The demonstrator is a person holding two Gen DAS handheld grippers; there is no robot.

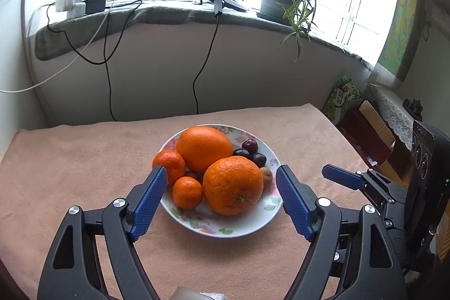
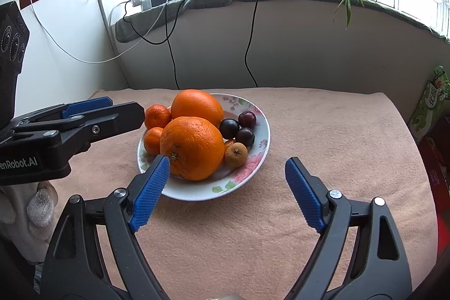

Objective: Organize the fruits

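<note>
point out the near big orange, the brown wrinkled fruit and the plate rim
near big orange (image 2: 192, 148): right wrist view, middle of its peel.
brown wrinkled fruit (image 2: 236, 154): right wrist view, centre of its skin.
plate (image 1: 225, 233): left wrist view, near rim, bare floral edge.

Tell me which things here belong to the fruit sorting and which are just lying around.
Part of the job: floral plate, two big oranges, two mandarins, three dark cherries, small brown fruit, open left gripper, open right gripper.

Lying about: potted plant, chargers, cables on the windowsill.
</note>
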